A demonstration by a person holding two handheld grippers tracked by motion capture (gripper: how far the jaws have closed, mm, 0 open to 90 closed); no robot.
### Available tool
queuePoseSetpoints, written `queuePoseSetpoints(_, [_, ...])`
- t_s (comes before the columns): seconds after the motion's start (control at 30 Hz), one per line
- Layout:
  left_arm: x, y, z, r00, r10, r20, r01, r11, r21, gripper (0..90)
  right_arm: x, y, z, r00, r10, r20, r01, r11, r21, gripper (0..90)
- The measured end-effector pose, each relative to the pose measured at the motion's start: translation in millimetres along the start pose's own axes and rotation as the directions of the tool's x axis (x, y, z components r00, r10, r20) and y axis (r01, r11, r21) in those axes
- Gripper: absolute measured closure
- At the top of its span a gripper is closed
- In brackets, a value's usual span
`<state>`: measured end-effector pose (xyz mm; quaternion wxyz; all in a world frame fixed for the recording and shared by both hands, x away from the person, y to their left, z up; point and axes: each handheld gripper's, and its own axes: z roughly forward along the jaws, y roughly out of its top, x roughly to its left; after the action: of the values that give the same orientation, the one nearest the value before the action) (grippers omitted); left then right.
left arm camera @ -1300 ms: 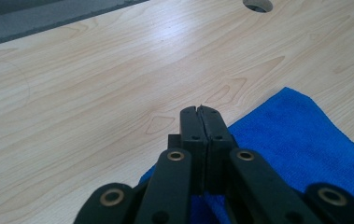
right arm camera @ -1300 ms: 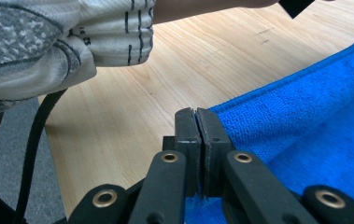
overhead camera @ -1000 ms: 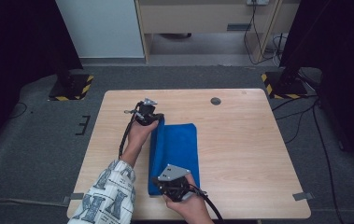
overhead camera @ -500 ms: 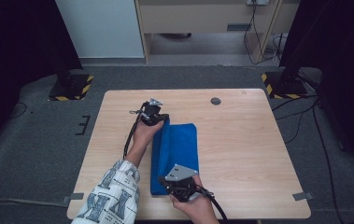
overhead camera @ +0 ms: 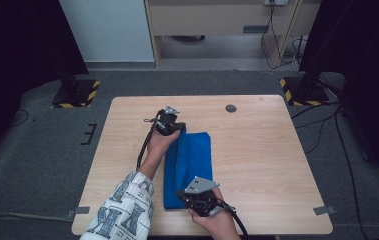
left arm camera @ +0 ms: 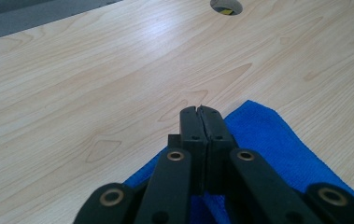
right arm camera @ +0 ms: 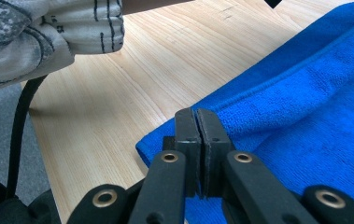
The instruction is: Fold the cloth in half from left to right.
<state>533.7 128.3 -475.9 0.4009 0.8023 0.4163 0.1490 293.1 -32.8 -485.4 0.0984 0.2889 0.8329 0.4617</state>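
This looks like a lab or recording studio: a bare wooden table (overhead camera: pixel 257 150) stands on grey carpet (overhead camera: pixel 42 150), ringed by black curtains (overhead camera: pixel 17 45), stand bases with hazard-striped tape (overhead camera: pixel 77 94), and loose floor cables (overhead camera: pixel 337 130).

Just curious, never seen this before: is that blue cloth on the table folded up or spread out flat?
Folded. The blue cloth lies as a narrow strip, and the right gripper view shows a doubled layer along its edge.
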Motion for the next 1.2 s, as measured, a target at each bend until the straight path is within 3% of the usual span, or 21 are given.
queuePoseSetpoints(0.33, [-6.6, 3.5, 4.1, 0.9998, -0.011, 0.014, 0.011, 0.9999, -0.010, 89.2, -3.0, -2.2, -9.2, 0.9999, -0.003, 0.012, 0.003, 1.000, -0.005, 88.5])
queuePoseSetpoints(0.67, [-20.2, 6.8, 9.3, 0.9997, 0.003, 0.023, -0.003, 0.9998, -0.018, 89.1, -5.0, -5.0, -17.3, 0.9997, -0.015, 0.022, 0.015, 1.000, 0.004, 88.5])
queuePoseSetpoints(1.2, [-31.5, 8.7, 21.5, 0.9993, -0.009, 0.035, 0.010, 0.9998, -0.016, 88.9, -11.7, -19.0, -25.1, 0.9995, 0.000, 0.033, -0.001, 1.000, 0.021, 88.5])
